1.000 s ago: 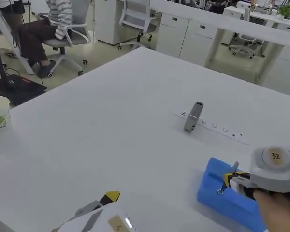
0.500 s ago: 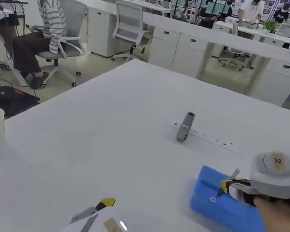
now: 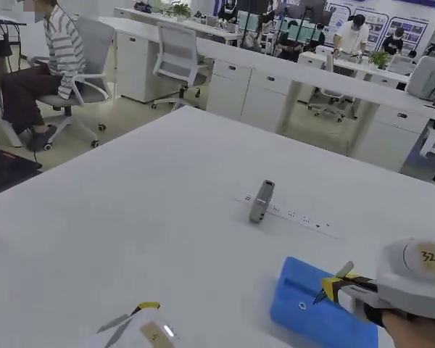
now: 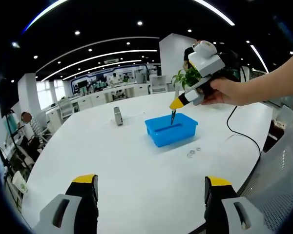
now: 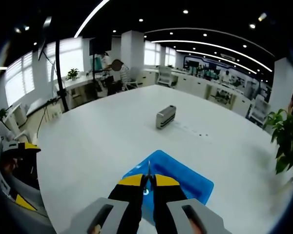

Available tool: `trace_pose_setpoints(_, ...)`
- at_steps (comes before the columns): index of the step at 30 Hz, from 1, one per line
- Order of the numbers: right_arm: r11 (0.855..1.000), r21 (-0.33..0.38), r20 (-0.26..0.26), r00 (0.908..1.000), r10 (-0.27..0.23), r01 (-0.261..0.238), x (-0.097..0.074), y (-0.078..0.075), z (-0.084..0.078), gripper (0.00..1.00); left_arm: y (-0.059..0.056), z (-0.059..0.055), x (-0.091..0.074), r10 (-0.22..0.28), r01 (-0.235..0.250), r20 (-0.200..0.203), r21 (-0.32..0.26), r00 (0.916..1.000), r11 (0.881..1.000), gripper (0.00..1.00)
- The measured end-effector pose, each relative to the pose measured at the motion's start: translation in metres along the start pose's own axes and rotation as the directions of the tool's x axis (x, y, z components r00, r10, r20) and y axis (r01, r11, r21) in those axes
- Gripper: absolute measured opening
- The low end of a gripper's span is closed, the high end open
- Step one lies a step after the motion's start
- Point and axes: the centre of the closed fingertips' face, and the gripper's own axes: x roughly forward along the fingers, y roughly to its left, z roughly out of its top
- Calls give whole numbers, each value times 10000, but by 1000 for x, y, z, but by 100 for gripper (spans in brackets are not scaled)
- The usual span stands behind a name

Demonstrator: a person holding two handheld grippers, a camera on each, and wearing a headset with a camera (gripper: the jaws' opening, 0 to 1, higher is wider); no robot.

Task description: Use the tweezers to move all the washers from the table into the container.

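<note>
Head view: my right tongs, white-bodied with yellow tips, reach in from the lower right corner with my hand wrapped round the grip. They are clenched on a pair of slim metal tweezers, whose dark points slant down over the blue rectangular plastic container. A small silvery washer lies in it. My left tongs sit low at the bottom edge, well apart from the container. Beyond, a grey oblong block lies on the smooth white table.

Left gripper view: these tongs are released, the two yellow-capped jaws standing wide apart above the table. From this side my right forearm comes in from the right, wrist bent down, so the tweezers hang almost upright with their points just inside the container's rim. The container shows here as a shallow tub with raised walls. Two flat metal washers lie on the table just beside its near wall, and a black cable trails across the table nearby.

Right gripper view: the yellow tips press together around the tweezers, whose thin points run forward over the glossy blue floor. My left tongs show at the left edge, and a leafy green plant at the right.
</note>
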Motion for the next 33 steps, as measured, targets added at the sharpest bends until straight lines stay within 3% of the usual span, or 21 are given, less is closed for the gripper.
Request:
trace_pose_setpoints(5,9993,181,285,9991,323,-328,-15,12,-1,3,1,-1,0,53,-53,-70,75,10000,10000,92)
trace_pose_setpoints(10,9984,199,158,9985,527,-530,-22,20,-16,3,1,-2,0,65,-64,-103,103,9999,9999,92)
trace_pose_setpoints(15,9966,461,-15,9977,679,-677,-23,22,-29,3,-1,-4,2,45,-40,-252,202,9997,9998,92)
trace_pose_setpoints(21,9892,1264,-216,9967,778,-744,-22,29,-48,3,-1,-5,2,13,-6,-319,214,9995,9998,92)
trace_pose_setpoints(27,9872,1462,-699,9947,753,-644,-17,34,-71,3,-2,-6,2,5,4,-355,266,9994,9996,91)
trace_pose_setpoints(33,9858,1554,-1009,9917,796,-633,-13,37,-82,3,-1,-6,1,35,-26,-338,271,9994,9996,91)
